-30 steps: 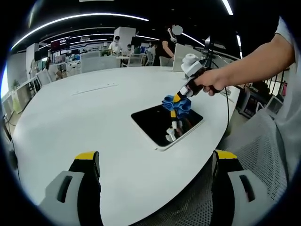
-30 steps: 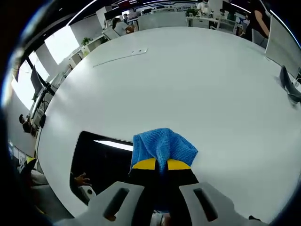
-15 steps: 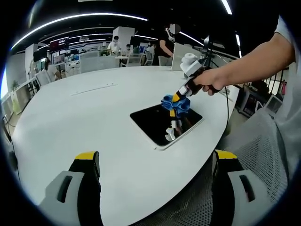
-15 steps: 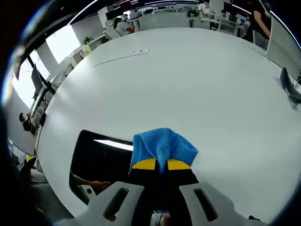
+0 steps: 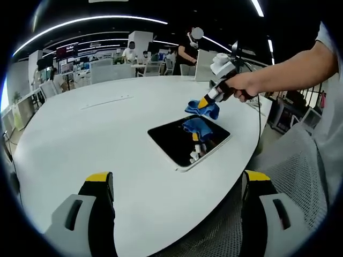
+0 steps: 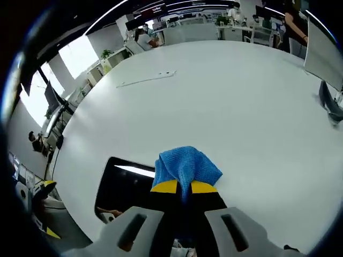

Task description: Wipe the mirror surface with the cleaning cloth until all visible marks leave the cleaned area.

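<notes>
Two views share one large white counter (image 5: 96, 134), and the dark mirror (image 5: 188, 140) lying flat on it serves as the landmark. From the left gripper view the whole mirror shows as a rounded rectangle with a pale rim, set near the counter edge closest to the person, its long axis running from the lower middle of that view up toward the right. The right gripper (image 5: 206, 103), held in a person's hand (image 5: 242, 90), hangs just above the mirror's far end with the blue cleaning cloth (image 5: 202, 108) clamped in its fingers; the cloth is clear of the glass, and a blue reflection of it sits on the mirror directly below. The left gripper (image 5: 174, 214) has its fingers (image 5: 97, 206) spread wide apart with nothing between them, well short of the mirror, over the near edge of the counter. A grey mesh chair (image 5: 292, 176) lies beside the mirror's side of the counter. The right gripper view looks down over its own gripper (image 6: 184, 188): the yellow-tipped fingers (image 6: 165, 186) are pressed together on the cleaning cloth (image 6: 186, 165), which bunches up ahead of them, and part of the mirror (image 6: 128, 184) is seen at the lower left, partly covered by cloth and gripper, with a bright light strip reflected in it. Beyond the mirror this view takes in the counter (image 6: 225, 107) stretching away.
</notes>
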Demonstrator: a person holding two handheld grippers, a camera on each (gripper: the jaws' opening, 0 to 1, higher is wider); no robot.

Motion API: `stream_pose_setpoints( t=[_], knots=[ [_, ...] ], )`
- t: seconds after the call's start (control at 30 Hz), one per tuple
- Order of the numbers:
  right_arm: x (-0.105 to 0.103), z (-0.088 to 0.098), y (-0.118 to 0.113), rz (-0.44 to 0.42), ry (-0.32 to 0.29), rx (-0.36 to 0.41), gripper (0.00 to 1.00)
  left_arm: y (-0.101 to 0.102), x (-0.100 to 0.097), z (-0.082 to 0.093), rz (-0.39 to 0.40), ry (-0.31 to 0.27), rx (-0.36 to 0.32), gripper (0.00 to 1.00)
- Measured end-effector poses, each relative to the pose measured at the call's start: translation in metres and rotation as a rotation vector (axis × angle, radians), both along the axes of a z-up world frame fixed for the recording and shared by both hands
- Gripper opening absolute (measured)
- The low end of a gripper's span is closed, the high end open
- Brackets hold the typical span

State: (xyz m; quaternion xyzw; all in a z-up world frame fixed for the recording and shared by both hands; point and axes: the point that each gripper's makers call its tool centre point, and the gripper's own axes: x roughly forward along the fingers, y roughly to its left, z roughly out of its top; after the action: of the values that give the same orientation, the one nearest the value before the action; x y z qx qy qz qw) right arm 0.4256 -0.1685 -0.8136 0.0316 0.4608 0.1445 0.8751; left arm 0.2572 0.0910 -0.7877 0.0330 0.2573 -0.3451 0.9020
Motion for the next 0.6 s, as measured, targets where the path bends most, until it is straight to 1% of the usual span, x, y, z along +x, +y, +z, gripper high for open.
stream_pose_setpoints(
  t=[0.23, 0.37, 0.47, 0.6],
  knots=[
    [-0.005, 0.021, -0.017, -0.015, -0.032, -0.007, 0.01, 0.001, 0.001, 0.003, 0.007, -0.010, -0.009, 0.99],
    [-0.007, 0.025, -0.028, -0.027, -0.038, -0.014, 0.01, 0.002, 0.002, 0.004, 0.013, -0.015, -0.012, 0.99],
    [-0.012, 0.029, -0.040, -0.045, -0.041, -0.022, 0.01, 0.001, 0.001, 0.005, 0.012, -0.018, -0.012, 0.99],
    [-0.018, 0.031, -0.054, -0.066, -0.041, -0.028, 0.01, 0.001, 0.002, 0.005, 0.013, -0.019, -0.013, 0.99]
  ],
)
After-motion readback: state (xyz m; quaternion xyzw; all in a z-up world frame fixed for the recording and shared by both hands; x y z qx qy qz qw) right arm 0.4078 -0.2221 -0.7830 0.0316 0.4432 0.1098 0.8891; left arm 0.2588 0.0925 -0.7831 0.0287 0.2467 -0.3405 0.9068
